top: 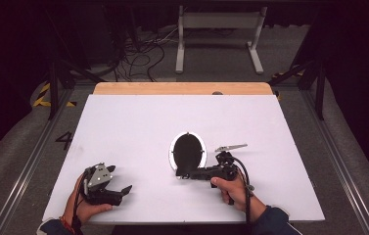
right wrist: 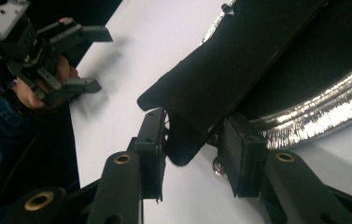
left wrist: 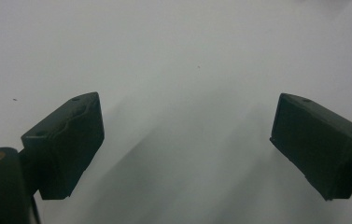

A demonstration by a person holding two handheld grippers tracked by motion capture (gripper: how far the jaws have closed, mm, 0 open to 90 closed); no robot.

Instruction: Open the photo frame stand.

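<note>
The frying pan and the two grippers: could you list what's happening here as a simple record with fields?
Surface: white table
Object: black frying pan with a shiny rim, lying on the table
Pan handle: black handle, pointing toward the person
Right gripper: right gripper, jaws on either side of the handle's end, seemingly closed on it
Left gripper: left gripper, jaws wide apart, nothing between them, near the table's front left corner

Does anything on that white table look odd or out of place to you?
One thing: the black pan with the shiny rim lies tipped, its handle raised between the fingers of the right gripper. Nothing looks spilled or broken. The left gripper rests open and apart.
</note>
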